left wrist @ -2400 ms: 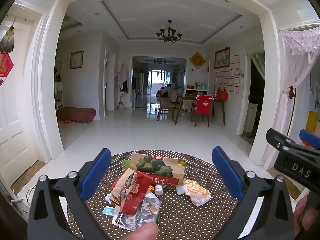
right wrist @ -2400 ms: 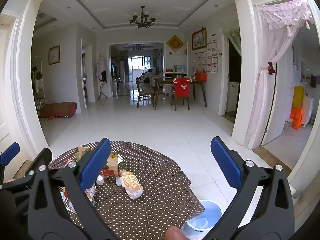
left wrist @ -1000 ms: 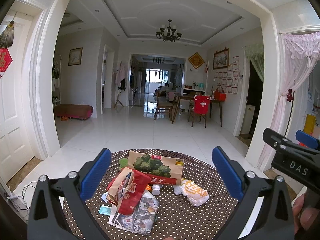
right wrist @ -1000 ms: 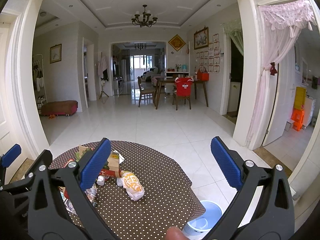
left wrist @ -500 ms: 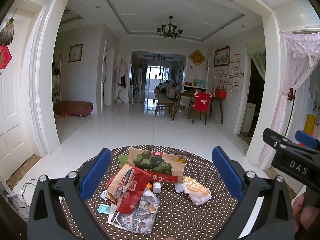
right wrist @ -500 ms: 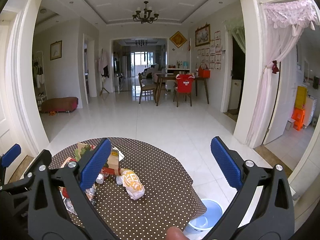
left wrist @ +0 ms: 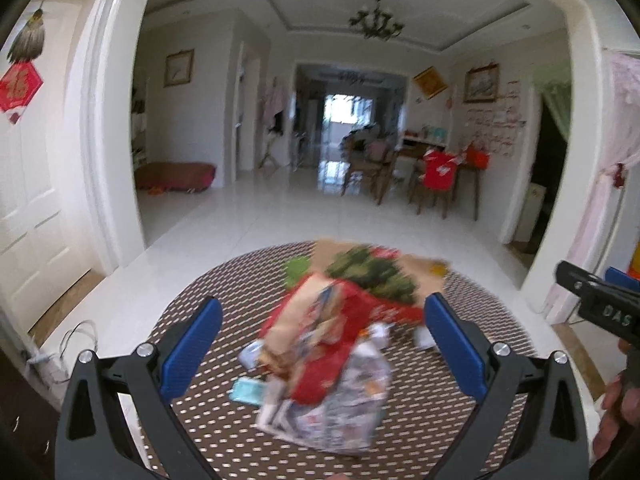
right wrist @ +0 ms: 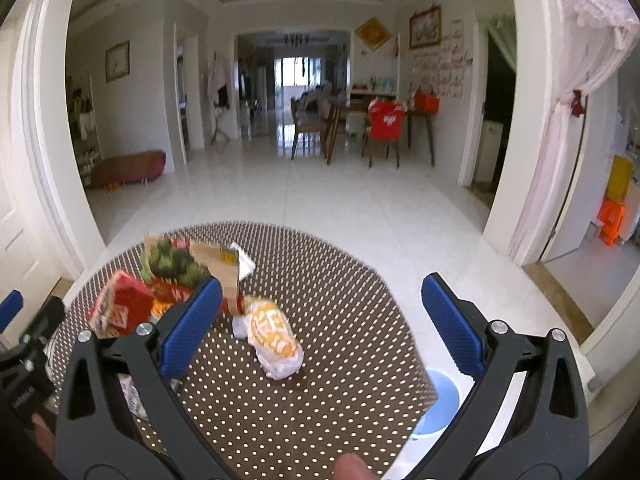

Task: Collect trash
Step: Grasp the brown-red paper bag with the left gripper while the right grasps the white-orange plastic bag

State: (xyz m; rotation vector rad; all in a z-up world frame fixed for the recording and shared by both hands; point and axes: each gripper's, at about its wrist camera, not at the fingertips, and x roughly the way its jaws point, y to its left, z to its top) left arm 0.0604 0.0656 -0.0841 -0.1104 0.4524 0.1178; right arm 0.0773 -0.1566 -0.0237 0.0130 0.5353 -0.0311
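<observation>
On the left of the round dotted worktop [right wrist: 320, 392] lies a heap of wrappers [left wrist: 332, 360], its long axis running near to far. The left hand-held gripper [left wrist: 320, 340] hovers above it, jaws wide and empty. Right of the heap, a crumpled yellow-white wrapper [right wrist: 274, 338] points near-right; the right hand-held gripper [right wrist: 320, 320] gapes above. A blue bin [right wrist: 438, 406] stands on the white tiled floor.

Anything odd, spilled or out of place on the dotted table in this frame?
Yes: a loose heap of trash, red wrapper, printed carton and crumpled yellow-white wrapper, sits on the table. The left wrist view is motion-blurred. Nothing spilled.
</observation>
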